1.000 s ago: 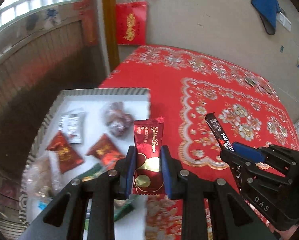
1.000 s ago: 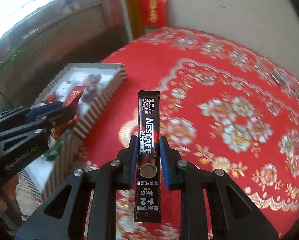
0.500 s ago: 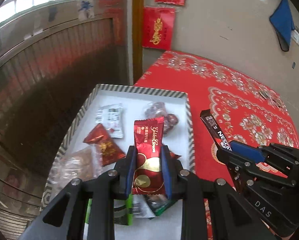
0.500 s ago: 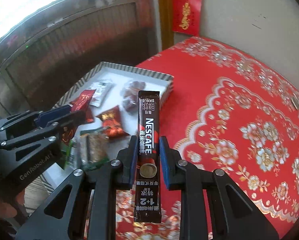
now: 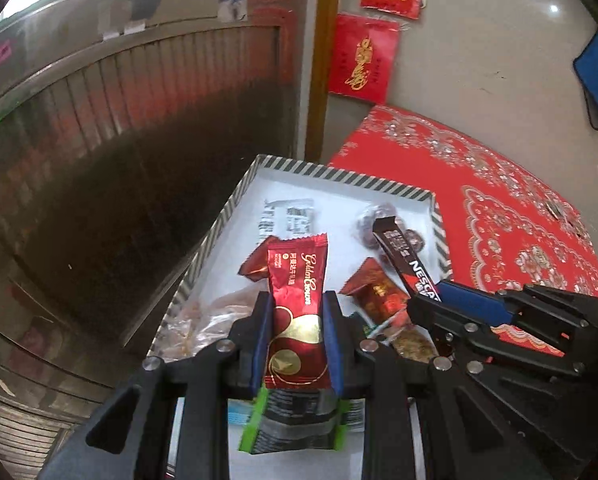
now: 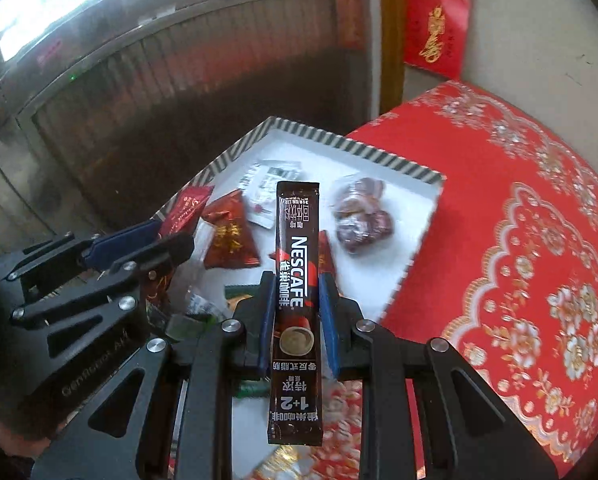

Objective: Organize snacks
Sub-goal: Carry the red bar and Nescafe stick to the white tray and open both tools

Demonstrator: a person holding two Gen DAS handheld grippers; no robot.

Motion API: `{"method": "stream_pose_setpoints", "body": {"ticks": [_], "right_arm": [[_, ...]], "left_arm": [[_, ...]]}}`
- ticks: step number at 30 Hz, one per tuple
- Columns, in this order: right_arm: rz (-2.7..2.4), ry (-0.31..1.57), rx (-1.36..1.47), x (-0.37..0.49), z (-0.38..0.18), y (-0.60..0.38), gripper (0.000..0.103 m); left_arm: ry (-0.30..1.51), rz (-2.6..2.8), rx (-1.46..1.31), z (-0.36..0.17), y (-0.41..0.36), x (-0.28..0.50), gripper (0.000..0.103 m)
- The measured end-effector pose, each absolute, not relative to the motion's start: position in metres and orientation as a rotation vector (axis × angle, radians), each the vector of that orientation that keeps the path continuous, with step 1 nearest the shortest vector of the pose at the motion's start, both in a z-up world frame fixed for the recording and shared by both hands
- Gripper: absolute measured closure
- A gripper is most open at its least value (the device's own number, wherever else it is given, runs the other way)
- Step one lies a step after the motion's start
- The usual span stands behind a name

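Note:
My left gripper is shut on a red Golden Crown candy packet, held upright over the near part of a white tray with a striped rim. My right gripper is shut on a dark Nescafe coffee stick, also standing upright above the tray. Each gripper shows in the other's view: the right gripper beside the left one with the stick, the left gripper at the lower left with the candy packet.
The tray holds red triangular packets, a white wrapper, a clear bag of dark dates, a green-edged packet and a clear bag of brown snacks. It lies on a red patterned tablecloth, near a dark ribbed wall.
Both grippers have moved left from over the tablecloth to over the tray, still gripping the candy packet and the coffee stick. The tray now fills the middle of both views.

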State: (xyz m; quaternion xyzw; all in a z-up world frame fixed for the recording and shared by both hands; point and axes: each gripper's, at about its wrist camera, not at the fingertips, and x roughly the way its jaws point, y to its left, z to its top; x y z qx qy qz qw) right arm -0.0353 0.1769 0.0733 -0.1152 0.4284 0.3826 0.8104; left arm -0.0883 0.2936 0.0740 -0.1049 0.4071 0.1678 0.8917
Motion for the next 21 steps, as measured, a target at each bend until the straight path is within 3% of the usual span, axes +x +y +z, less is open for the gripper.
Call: {"method": "stream_pose_setpoints", "body": {"ticks": [16,18,21], "right_arm": [[0.833,1.004,-0.176,-0.028,0.045,0.198,0.082],[0.842,0.992,-0.134,-0.028,0.047,0.193,0.080],[0.820,0.966,-0.137,-0.031,0.052,0.190,0.080]], "left_arm": [[0.856,0.374,-0.224,0.058,0.303,-0.088,0.074],[0.857,0.381,-0.220,0.057,0.302,-0.088,0.071],[0.850,0.412,-0.217,0.057,0.301,-0.089,0.053]]}}
